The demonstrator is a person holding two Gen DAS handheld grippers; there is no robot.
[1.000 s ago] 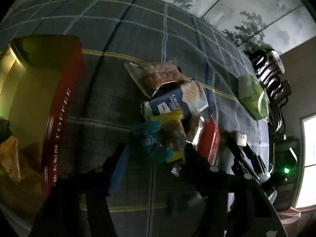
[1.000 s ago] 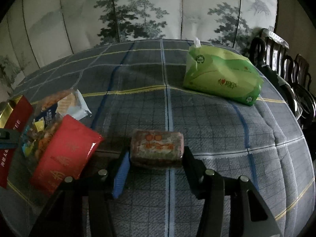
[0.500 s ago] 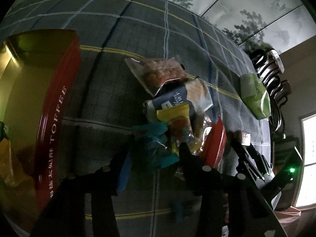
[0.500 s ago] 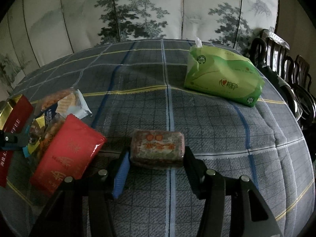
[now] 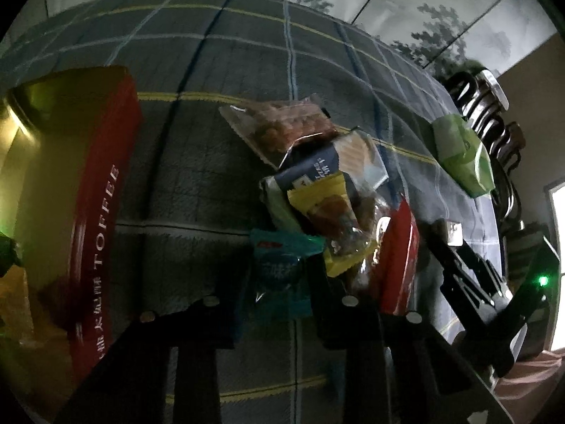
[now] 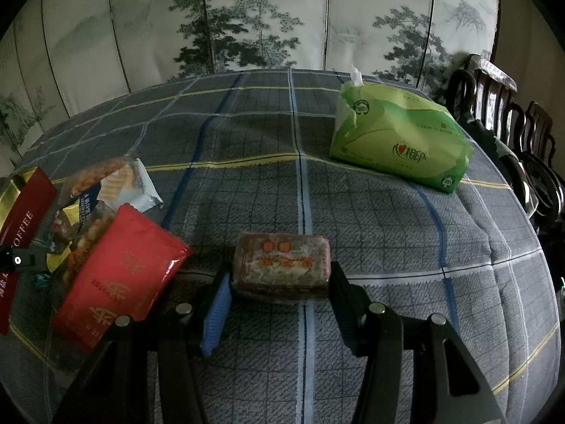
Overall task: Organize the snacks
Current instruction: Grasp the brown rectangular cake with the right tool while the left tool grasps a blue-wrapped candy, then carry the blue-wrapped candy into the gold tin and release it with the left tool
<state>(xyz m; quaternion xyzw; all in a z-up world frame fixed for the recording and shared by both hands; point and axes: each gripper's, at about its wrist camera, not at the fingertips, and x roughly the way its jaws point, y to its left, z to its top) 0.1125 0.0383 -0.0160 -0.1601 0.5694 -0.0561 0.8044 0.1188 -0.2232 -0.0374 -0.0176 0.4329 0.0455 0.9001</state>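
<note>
A teal snack packet (image 5: 282, 247) lies at the near edge of a snack pile, between the fingers of my left gripper (image 5: 277, 275). The jaws are closing and the pads pinch the packet's sides. Behind it are a yellow packet (image 5: 328, 212), a blue wafer pack (image 5: 328, 166), a clear bag of nuts (image 5: 282, 130) and a red packet (image 5: 399, 258). An open red toffee tin (image 5: 95, 212) stands to the left. My right gripper (image 6: 279, 275) is shut on a brown wrapped block (image 6: 282, 261) that rests on the checked tablecloth (image 6: 388, 229).
A green tissue pack (image 6: 399, 141) lies at the far right of the table. Dark wooden chairs (image 6: 512, 123) stand past the right edge. A painted folding screen (image 6: 265, 17) stands behind the table. The red packet (image 6: 120, 272) lies left of my right gripper.
The left jaws have narrowed onto the teal packet, which now sits pinched between them. The right gripper and its brown block have not moved.
</note>
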